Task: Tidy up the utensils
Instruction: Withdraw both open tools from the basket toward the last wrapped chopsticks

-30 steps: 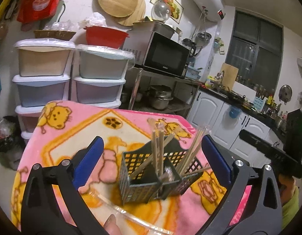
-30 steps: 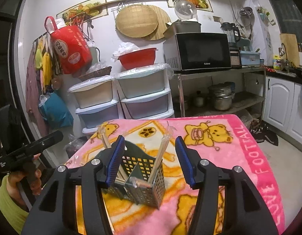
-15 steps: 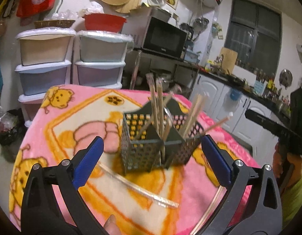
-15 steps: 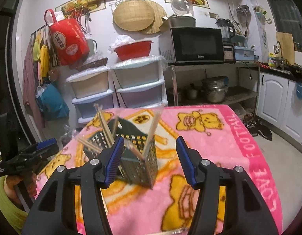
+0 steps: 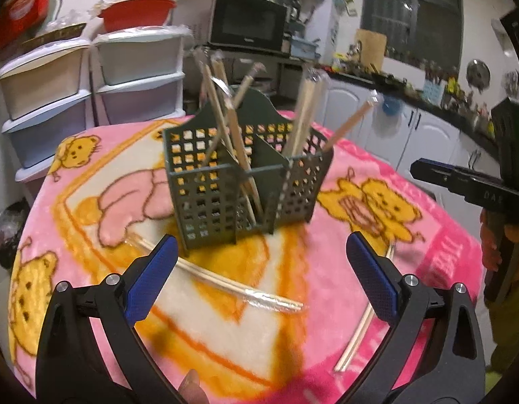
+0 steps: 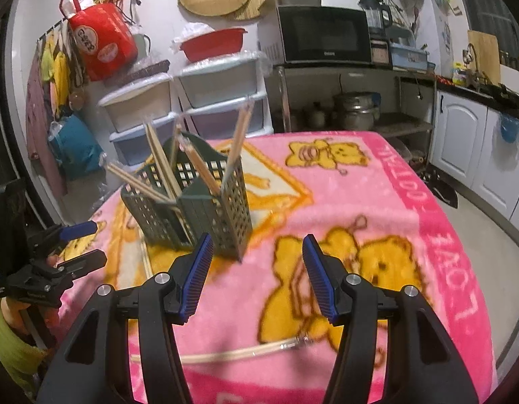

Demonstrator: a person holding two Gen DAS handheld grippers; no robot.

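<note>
**Two loose chopstick pairs left on the blanket**

Both grippers were empty as I approached. My left gripper (image 5: 261, 276) stood wide, one wrapped chopstick pair (image 5: 226, 284) lying just ahead between its fingers, the green caddy (image 5: 246, 185) beyond. My right gripper (image 6: 257, 276) was about half open, nothing between its pads; the second pair (image 6: 226, 353) lay below its fingers. I judged the pick-up step in hand: next, lowering astride a pair and closing.

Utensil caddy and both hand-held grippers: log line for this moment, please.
left hand-held gripper: open, empty | right hand-held gripper: open, empty | caddy: upright, chopsticks inside | loose wrapped chopsticks: on blanket
</note>
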